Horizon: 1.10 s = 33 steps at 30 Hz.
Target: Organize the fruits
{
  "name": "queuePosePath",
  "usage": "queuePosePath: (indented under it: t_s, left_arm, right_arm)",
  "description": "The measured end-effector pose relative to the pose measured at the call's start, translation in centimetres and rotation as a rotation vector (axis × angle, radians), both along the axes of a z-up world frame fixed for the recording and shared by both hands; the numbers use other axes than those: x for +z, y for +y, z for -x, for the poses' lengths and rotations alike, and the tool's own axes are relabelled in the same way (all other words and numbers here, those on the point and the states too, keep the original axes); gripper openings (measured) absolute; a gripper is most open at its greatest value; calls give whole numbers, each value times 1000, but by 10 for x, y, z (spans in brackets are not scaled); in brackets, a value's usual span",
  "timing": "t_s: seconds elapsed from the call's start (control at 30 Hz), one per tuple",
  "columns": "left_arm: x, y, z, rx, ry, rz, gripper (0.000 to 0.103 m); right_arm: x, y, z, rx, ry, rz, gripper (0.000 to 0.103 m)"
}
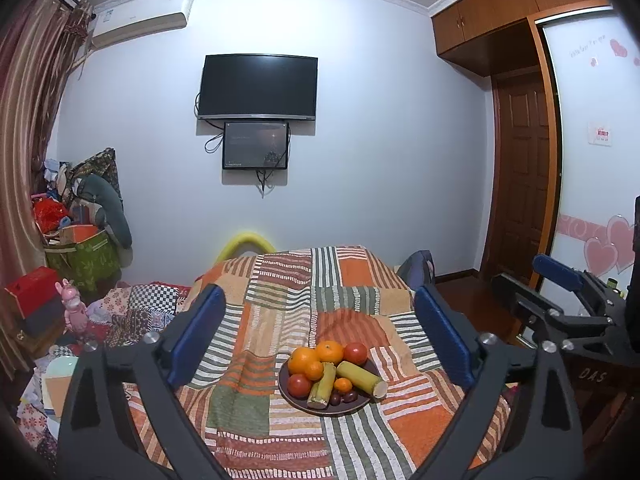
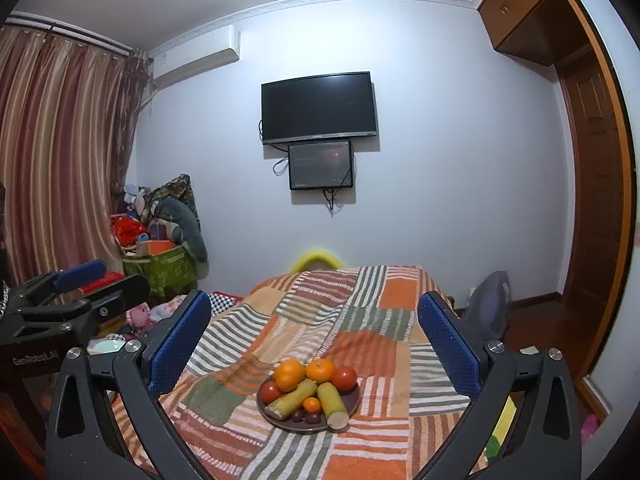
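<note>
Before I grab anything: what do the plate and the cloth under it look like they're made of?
Plate: dark brown, smooth, faint sheen on the rim, so probably glazed ceramic, possibly plastic. Cloth: woven patchwork-striped fabric, matte, soft; it wrinkles and drapes over the edge.

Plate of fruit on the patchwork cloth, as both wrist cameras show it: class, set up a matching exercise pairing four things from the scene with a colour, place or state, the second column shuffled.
Column one:
1. plate
2. sugarcane pieces
3. television
4. left gripper

Column two:
A. dark screen, mounted on the wall
B. brown, round, holding the fruit
C. jaws wide open, nothing between them
D. yellow-green, lying across the plate among oranges and tomatoes

Pairs: 1-B, 2-D, 3-A, 4-C
</note>
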<state>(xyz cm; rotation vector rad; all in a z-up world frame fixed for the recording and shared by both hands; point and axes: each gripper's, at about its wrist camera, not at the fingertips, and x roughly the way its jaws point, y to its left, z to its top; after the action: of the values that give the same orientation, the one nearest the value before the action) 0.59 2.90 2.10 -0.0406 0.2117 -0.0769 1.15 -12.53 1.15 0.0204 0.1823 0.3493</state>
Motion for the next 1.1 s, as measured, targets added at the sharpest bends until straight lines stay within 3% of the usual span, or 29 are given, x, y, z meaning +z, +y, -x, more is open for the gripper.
queuePosePath:
  t_s: [1.1]
  left_arm:
    - [-4, -7, 6, 9, -11, -10, 103]
  right_arm:
    - [1, -3, 10, -11, -12, 3, 103]
